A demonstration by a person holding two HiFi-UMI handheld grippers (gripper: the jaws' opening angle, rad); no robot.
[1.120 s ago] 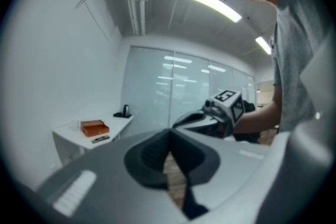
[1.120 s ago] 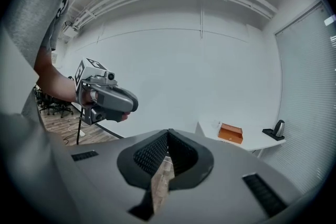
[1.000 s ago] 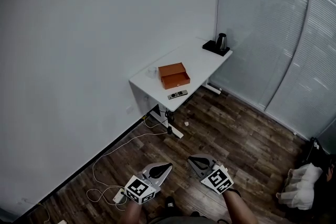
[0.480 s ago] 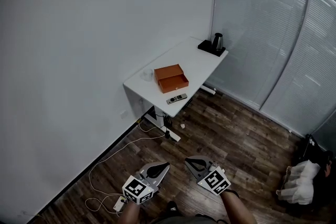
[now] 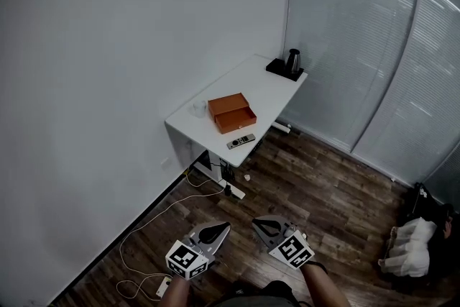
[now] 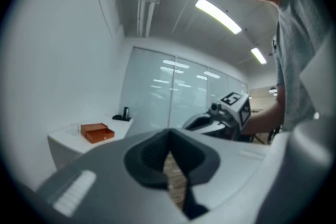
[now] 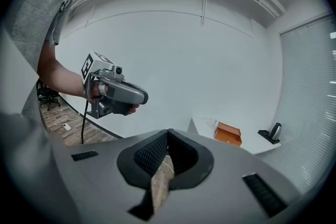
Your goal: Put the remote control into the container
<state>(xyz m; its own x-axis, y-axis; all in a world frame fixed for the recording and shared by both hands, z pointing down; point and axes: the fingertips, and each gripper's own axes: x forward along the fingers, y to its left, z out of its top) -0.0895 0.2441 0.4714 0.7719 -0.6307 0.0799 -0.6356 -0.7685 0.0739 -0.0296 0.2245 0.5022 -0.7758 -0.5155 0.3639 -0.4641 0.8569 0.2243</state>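
The left hand-held gripper (image 5: 223,226) and the right hand-held gripper (image 5: 258,222) are held side by side over the wooden floor (image 5: 323,190), tips toward the table. Both have their jaws pressed together with nothing between them; only floorboards show through the slit below the pads. Well ahead of them stands a white table (image 5: 269,88) against the wall, in the room's corner. The remote control (image 5: 241,141) lies flat at the table's near edge, just in front of the orange container (image 5: 232,113) and outside it. A small pale cup (image 5: 198,108) sits on the container's left, and a dark kettle (image 5: 293,61) stands at the table's far end. A white cable (image 5: 154,220) trails across the floor below the table.
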